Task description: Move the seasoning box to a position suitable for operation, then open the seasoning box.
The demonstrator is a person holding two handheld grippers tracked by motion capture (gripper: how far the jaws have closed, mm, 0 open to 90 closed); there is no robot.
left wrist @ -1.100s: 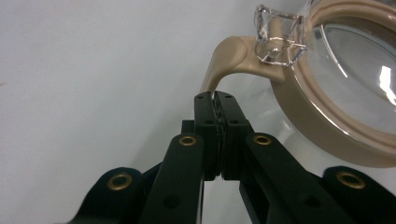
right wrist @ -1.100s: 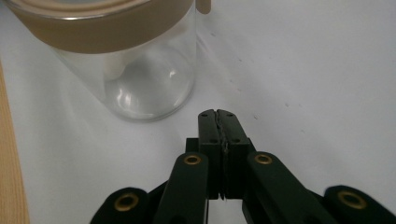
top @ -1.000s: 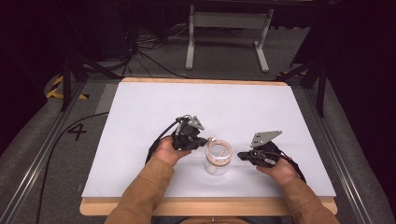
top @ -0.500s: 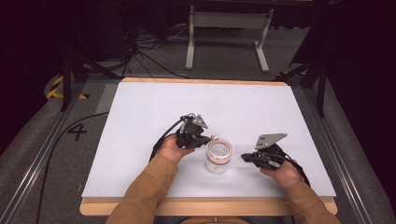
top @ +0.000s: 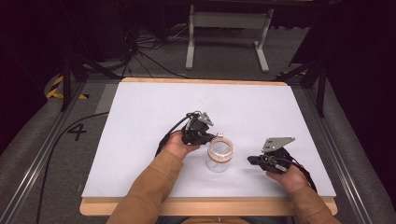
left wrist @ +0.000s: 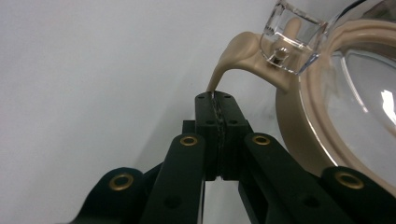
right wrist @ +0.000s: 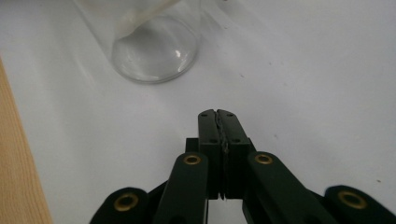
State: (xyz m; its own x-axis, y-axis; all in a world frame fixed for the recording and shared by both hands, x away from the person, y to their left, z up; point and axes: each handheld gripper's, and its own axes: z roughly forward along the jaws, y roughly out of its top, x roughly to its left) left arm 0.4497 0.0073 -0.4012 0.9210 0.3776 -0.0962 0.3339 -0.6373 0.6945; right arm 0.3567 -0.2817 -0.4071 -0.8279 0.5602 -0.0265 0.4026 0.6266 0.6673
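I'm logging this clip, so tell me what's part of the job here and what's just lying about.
In use:
- glass jar
- its beige lid tab, pinched by the left gripper
- right gripper, shut, beside the jar

Lying about:
- cables on the floor
- metal stand

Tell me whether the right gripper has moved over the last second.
Yes. The right gripper has slid slightly toward the near wooden table edge and away from the glass jar.

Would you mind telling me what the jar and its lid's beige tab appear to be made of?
The jar looks like clear glass or hard plastic: see-through, with bright glints. The beige tab, pinched in the left tongs, seems soft silicone or rubber: matte, curving under the grip.
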